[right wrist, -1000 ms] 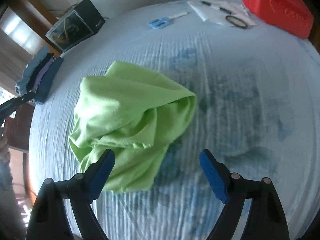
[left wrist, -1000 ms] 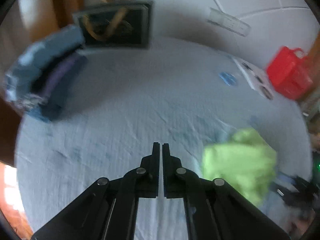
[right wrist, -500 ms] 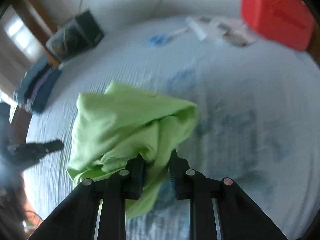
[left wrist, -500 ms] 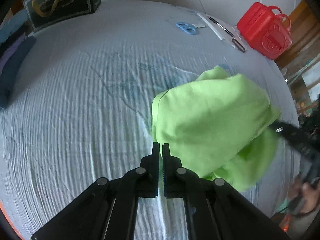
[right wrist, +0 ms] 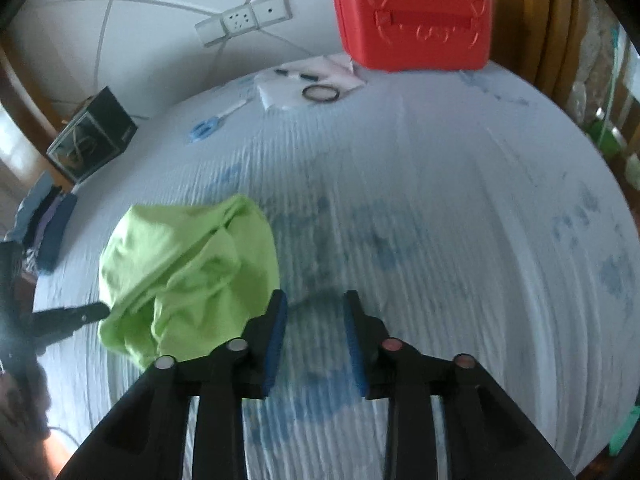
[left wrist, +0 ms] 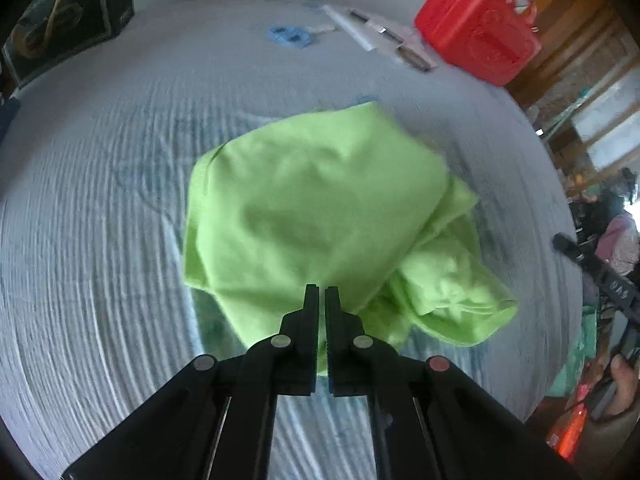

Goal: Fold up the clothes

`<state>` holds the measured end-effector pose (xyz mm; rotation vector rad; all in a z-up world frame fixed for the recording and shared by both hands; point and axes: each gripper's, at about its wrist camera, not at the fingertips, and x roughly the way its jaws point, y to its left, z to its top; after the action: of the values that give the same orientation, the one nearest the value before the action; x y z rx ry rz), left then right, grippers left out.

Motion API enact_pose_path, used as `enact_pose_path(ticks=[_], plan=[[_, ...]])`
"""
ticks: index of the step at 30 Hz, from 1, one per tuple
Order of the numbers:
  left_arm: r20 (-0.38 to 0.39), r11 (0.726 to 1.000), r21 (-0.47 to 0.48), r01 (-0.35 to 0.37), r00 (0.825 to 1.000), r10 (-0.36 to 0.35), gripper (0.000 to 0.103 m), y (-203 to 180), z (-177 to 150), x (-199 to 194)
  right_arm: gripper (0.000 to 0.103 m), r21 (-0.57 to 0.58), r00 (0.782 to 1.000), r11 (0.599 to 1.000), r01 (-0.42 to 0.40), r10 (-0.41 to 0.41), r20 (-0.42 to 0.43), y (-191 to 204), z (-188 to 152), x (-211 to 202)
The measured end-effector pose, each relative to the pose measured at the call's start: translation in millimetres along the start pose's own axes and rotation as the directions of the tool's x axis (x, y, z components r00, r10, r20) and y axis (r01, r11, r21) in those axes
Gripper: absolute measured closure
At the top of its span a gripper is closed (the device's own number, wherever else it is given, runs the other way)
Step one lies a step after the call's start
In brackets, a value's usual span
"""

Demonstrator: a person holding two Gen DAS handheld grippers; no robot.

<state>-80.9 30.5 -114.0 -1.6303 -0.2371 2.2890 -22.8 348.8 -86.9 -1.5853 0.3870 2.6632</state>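
Observation:
A crumpled lime-green garment point(left wrist: 316, 208) lies in a heap on the white, blue-stained sheet point(left wrist: 100, 240). My left gripper point(left wrist: 322, 292) hangs over the garment's near edge, shut, with nothing between its fingers. In the right wrist view the garment point(right wrist: 188, 272) lies to the left of my right gripper point(right wrist: 314, 300). The right jaws are opening and stand apart over bare sheet point(right wrist: 440, 240), with no cloth between them. The left blue pad point(right wrist: 278, 320) is beside the garment's right edge.
A red plastic case point(right wrist: 412, 16) stands at the far edge by papers with a pen and a black ring point(right wrist: 320, 92). Blue scissors point(right wrist: 204, 128), a black box point(right wrist: 92, 140) and folded dark clothes point(right wrist: 48, 224) lie at the far left. A hand point(left wrist: 624, 384) shows at the right edge.
The right gripper closed on the garment's edge, then let go, opened partway and swung right. The left gripper, still shut, moved in over the garment.

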Motion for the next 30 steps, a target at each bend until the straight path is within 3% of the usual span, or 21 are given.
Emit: enact_pose_path(ticks=[3,5,6,7,15,19,20,21,22,23,27,29,30], plan=[[0.073,1.000,0.001,0.027,0.997,-0.027,0.100,-6,-4,-16,0.067,-0.003,1.000,1.000,-0.028,0.028,-0.014,2,-8,3],[0.131,1.000,0.011,0.011,0.991,-0.012,0.092,-9,-6,-30,0.066,-0.012,0.999,0.999,-0.046,0.046,-0.014,4,-12,4],[0.144,1.000,0.020,0.003,0.990,-0.006,0.062,-10,-6,-34,0.066,-0.016,0.998,0.998,-0.055,0.055,-0.014,5,-13,5],[0.156,1.000,0.028,-0.004,0.988,0.000,0.001,-11,-6,-37,0.065,-0.020,0.998,0.998,-0.064,0.064,-0.013,6,-14,5],[0.130,0.998,0.000,-0.056,0.990,0.056,0.000,-20,-8,-21,0.064,-0.055,0.992,0.990,-0.128,0.128,-0.010,15,-8,8],[0.076,0.989,-0.034,-0.142,0.987,0.144,0.000,-18,-6,-1,0.064,-0.066,0.989,0.987,-0.149,0.148,-0.020,16,-7,9],[0.065,0.986,-0.043,-0.163,0.984,0.165,0.003,-16,-6,6,0.064,-0.071,0.989,0.987,-0.144,0.142,-0.032,18,-7,11],[0.038,0.984,-0.058,-0.171,0.984,0.173,0.016,-11,-9,15,0.063,-0.076,0.989,0.987,-0.142,0.139,-0.044,19,-8,13],[0.012,0.981,-0.073,-0.178,0.984,0.179,0.025,-7,-13,24,0.060,-0.084,0.986,0.984,-0.157,0.152,-0.065,22,-10,17],[0.001,0.983,-0.080,-0.167,0.986,0.168,0.026,-4,-16,28,0.058,-0.091,0.983,0.981,-0.173,0.165,-0.086,26,-12,21],[-0.025,0.985,-0.077,-0.152,0.988,0.151,0.026,-1,-25,41,0.012,-0.170,0.974,0.967,-0.189,0.162,-0.160,48,-28,33],[-0.036,0.987,-0.062,-0.150,0.988,0.148,0.026,-2,-24,52,0.007,-0.205,0.974,0.962,-0.180,0.146,-0.171,58,-36,39],[-0.040,0.987,-0.054,-0.150,0.988,0.148,0.037,-2,-23,56,0.007,-0.220,0.975,0.960,-0.173,0.136,-0.175,63,-39,43]])
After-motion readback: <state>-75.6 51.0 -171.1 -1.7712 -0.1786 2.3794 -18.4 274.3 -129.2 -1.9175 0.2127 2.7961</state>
